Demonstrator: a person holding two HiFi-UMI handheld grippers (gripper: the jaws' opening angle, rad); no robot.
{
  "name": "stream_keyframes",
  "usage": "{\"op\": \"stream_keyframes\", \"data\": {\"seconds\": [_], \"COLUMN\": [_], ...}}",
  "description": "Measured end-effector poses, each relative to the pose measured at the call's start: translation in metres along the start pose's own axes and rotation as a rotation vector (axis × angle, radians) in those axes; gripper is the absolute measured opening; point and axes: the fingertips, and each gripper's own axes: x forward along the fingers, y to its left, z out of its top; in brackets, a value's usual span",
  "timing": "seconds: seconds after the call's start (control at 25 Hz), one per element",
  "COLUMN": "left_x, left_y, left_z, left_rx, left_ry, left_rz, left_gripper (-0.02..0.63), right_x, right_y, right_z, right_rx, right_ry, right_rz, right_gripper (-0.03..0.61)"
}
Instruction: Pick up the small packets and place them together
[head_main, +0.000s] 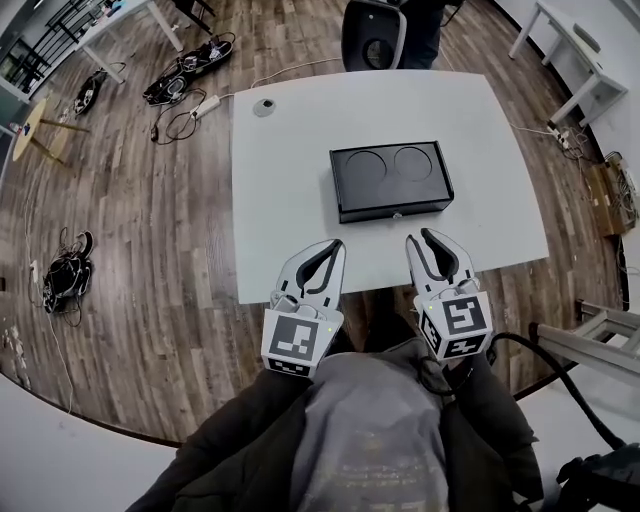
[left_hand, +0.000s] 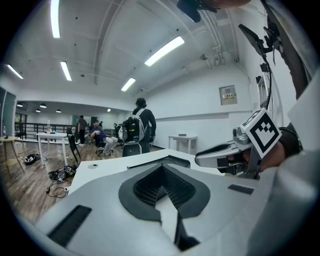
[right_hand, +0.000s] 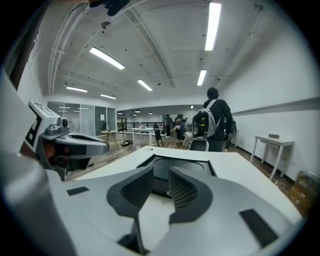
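Fingers of the left gripper (head_main: 337, 244) are pressed together, those of the right gripper (head_main: 420, 237) slightly apart and empty, both over the worktop's (head_main: 280, 180) near edge, facing a black box (head_main: 390, 181).

A white bench (head_main: 290, 130) stands on a wood plank floor (head_main: 150, 260). Tangled cables (head_main: 185, 65) lie on the floor at the far left, near a small round wooden table (head_main: 40, 125). A white table (head_main: 575, 40) stands at the far right, and a dark chair (head_main: 373, 35) sits at the bench's far edge. The walls (left_hand: 200, 100) are white, and long strip lights (left_hand: 164, 50) run across the ceiling (right_hand: 165, 45).
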Motion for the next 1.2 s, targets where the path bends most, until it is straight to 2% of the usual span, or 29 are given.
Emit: {"op": "stream_keyframes", "data": {"seconds": [0.4, 0.72, 1.0, 1.2], "left_x": [0.034, 0.048, 0.052, 0.051], "left_y": [0.022, 0.034, 0.039, 0.049], "left_z": [-0.019, -0.031, -0.036, -0.040], "left_rx": [-0.002, -0.022, -0.038, -0.045], "left_ry": [0.082, 0.127, 0.138, 0.145], "left_rz": [0.031, 0.042, 0.033, 0.037], "left_gripper": [0.002, 0.002, 0.002, 0.002], "right_x": [0.058, 0.083, 0.093, 0.095], "right_y": [-0.014, -0.024, -0.021, -0.022], "right_z": [-0.046, -0.076, -0.089, -0.091], "right_rx": [0.027, 0.053, 0.071, 0.088], "right_ry": [0.176, 0.304, 0.360, 0.375], "right_rz": [-0.001, -0.015, -0.011, -0.045], "right_gripper": [0.089, 0.122, 0.121, 0.121]}}
